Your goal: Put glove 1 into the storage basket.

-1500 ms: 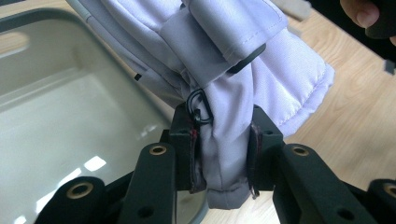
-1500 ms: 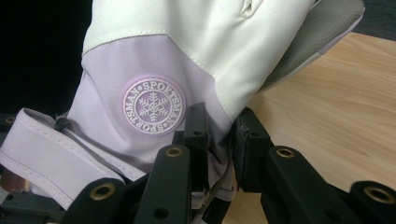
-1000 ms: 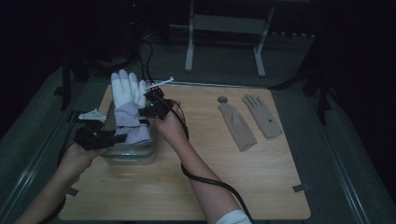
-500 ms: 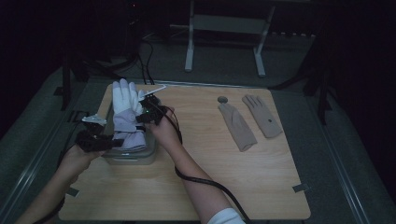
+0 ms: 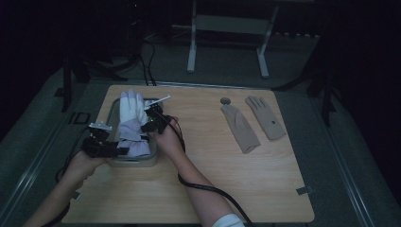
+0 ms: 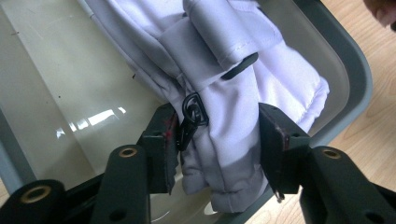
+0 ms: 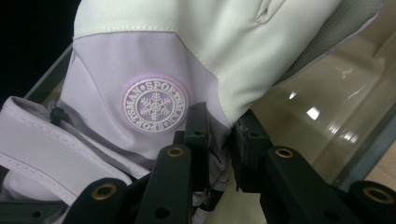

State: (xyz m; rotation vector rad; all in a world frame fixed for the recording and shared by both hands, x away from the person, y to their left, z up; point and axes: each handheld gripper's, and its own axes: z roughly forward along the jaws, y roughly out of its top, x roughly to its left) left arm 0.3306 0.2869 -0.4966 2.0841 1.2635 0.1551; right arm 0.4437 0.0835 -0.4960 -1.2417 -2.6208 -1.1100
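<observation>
Now your white ski glove point(image 5: 132, 124) lies lower, inside the clear tub point(image 5: 111, 116); badge reads "SPORTSMAN". Your left gripper point(image 6: 219, 135) has just been opening, jaws spread astride the cuff; your right gripper point(image 7: 219, 140) pinches the glove.

left gripper point(image 6: 217, 140): jaws have just been opening, set apart
right gripper point(image 7: 219, 140): jaws pinched nearly together
forearms: reach in from below

Pale lilac and off-white padded ski glove point(image 7: 154, 65) with a round pink snowflake badge point(image 7: 155, 105), black clip too. Grey-rimmed clear plastic tub point(image 6: 359, 74). Two plain tan knit gloves point(image 5: 253, 123) on light wood-grain tabletop point(image 5: 198, 189).
</observation>
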